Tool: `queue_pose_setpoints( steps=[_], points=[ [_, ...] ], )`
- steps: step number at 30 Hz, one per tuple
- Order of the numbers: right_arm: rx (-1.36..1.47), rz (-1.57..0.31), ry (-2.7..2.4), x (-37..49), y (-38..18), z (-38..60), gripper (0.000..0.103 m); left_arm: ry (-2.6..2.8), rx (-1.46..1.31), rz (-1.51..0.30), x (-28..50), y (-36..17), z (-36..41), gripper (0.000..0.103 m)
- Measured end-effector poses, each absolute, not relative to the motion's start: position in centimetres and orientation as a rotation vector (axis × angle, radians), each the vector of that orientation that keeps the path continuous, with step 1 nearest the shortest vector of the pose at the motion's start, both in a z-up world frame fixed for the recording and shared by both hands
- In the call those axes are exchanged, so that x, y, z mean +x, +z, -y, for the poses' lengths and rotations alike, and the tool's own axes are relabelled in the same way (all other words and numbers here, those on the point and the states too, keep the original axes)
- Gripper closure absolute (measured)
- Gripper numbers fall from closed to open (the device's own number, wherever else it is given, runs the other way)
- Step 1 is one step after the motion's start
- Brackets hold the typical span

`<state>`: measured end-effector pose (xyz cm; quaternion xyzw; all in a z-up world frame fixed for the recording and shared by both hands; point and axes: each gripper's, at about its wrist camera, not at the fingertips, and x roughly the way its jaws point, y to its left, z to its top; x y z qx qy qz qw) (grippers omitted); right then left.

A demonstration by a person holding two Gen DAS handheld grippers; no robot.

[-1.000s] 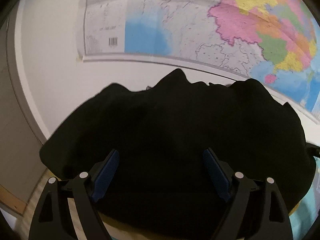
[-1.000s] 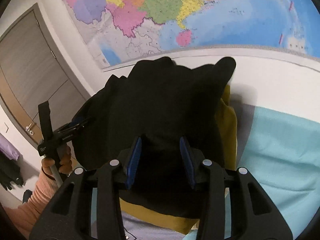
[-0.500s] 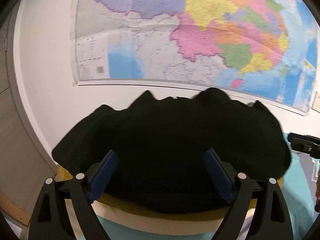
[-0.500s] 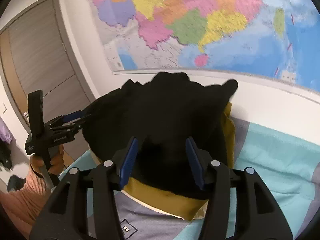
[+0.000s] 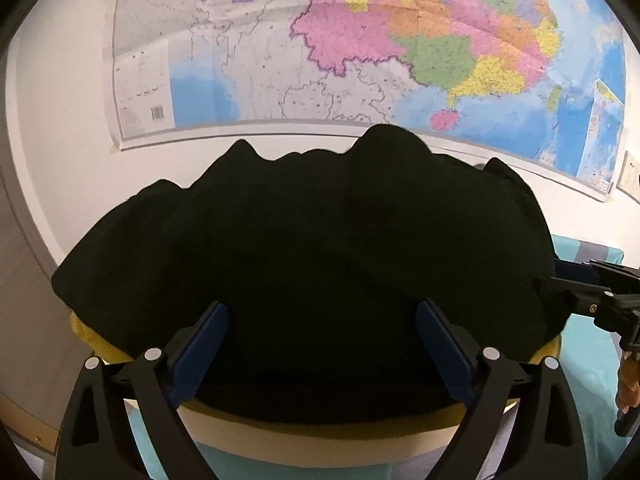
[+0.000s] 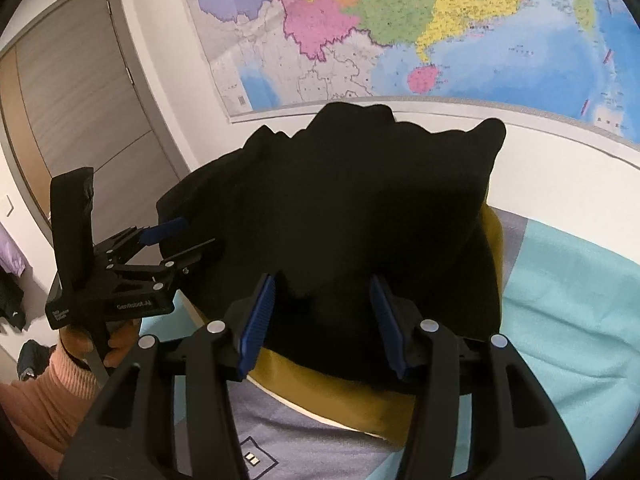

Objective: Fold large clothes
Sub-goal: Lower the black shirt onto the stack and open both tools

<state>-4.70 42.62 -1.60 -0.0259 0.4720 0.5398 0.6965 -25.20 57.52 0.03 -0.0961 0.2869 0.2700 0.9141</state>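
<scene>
My left gripper (image 5: pixel 320 352) has its jaws spread wide and opening further, the black garment (image 5: pixel 312 264) bulking between the blue pads without either pad pressing it, while my right gripper (image 6: pixel 320 320) stands with its jaws partly apart around a fold of the same cloth, and I cannot tell whether those pads bite. The garment lies heaped on a mustard-yellow piece (image 6: pixel 344 396) at the bed's (image 6: pixel 568 312) far edge, against the white wall (image 5: pixel 72 128). Above hangs a coloured map (image 5: pixel 360 48); a grey door (image 6: pixel 76 96) stands left.
</scene>
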Motion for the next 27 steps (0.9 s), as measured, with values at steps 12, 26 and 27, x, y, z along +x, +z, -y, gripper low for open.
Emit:
queue_pose_setpoints(
  steps=[12,26,27],
  points=[
    [-0.102,-0.973,1.188,-6.9,0.0,-41.1,0.028,0.600,-0.210,-0.546,-26.6,0.1,-54.1,0.007],
    [-0.153,-0.898,1.143,-9.8,0.8,-39.2,0.008,0.656,-0.221,-0.515,-28.2,0.0,-51.2,0.007],
    [-0.153,-0.892,1.136,-10.0,0.9,-38.9,0.006,0.639,-0.232,-0.532,-28.1,-0.3,-51.1,0.007]
  ],
)
